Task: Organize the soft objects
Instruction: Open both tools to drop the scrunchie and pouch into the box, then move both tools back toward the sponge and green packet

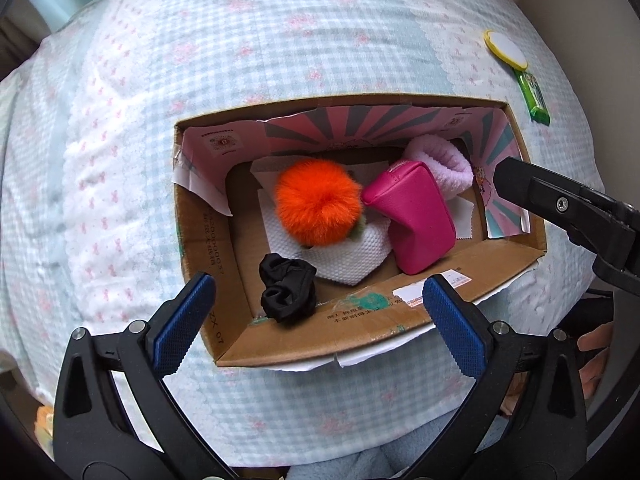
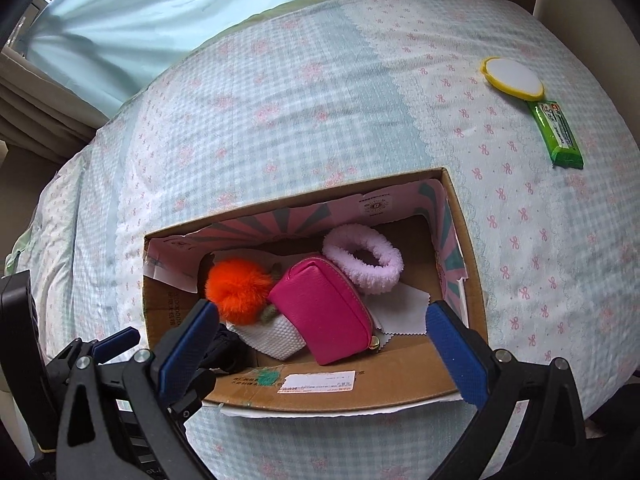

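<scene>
Hovering over open cardboard box (image 1: 516, 258) on checked bedspread (image 1: 280, 40): left claw (image 1: 320, 320) and right claw (image 2: 328, 344), both spread wide, nothing pinched. Inside, orange pompom (image 1: 318, 202) touching pink pouch (image 1: 416, 220); lilac scrunchie (image 2: 362, 258) behind; black scrunchie (image 1: 286, 290) near front wall. Beyond far rim, well apart, yellow mirror (image 2: 514, 74) and green packet (image 2: 558, 134).

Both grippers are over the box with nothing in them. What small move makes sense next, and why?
Probably lift both away from the cardboard box. The left gripper and right gripper are open and empty; the black scrunchie and pink pouch lie inside.
</scene>
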Demonstrator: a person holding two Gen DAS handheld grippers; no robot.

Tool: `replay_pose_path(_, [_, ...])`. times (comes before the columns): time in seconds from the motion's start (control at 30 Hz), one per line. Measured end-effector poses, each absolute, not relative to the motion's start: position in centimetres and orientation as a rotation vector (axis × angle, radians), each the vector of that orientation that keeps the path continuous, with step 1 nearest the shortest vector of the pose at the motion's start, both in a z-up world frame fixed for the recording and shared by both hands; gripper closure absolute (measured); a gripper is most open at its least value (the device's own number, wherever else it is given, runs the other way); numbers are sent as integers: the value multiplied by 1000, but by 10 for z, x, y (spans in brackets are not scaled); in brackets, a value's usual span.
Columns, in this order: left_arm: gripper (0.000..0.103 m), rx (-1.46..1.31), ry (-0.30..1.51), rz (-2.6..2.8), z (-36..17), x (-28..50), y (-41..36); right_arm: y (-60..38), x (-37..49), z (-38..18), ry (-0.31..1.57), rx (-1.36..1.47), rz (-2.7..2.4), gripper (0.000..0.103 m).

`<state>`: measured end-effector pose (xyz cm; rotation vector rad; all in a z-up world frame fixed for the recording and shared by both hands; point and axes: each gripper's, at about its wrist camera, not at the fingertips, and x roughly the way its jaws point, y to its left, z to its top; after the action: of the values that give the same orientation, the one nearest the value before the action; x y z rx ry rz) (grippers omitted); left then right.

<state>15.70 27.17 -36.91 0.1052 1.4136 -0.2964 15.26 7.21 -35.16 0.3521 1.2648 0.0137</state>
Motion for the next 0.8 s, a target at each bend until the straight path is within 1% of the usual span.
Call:
replay_pose_path(0.17, [0, 75, 1369, -280, -343, 149, 274, 75, 144, -329, 1265, 306, 37, 0])
replay_pose_path(0.3, [0, 49, 1313, -262, -311, 142, 278, 75, 130, -294, 1203, 256, 68, 0])
replay_pose_path(0.63, [0, 60, 1093, -270, -198, 114, 276, 48, 75, -180, 989, 156, -30, 0])
replay_pose_path(0.8, [0, 46, 990, -298, -150, 109, 262, 21, 49, -139, 907, 119, -144, 0])
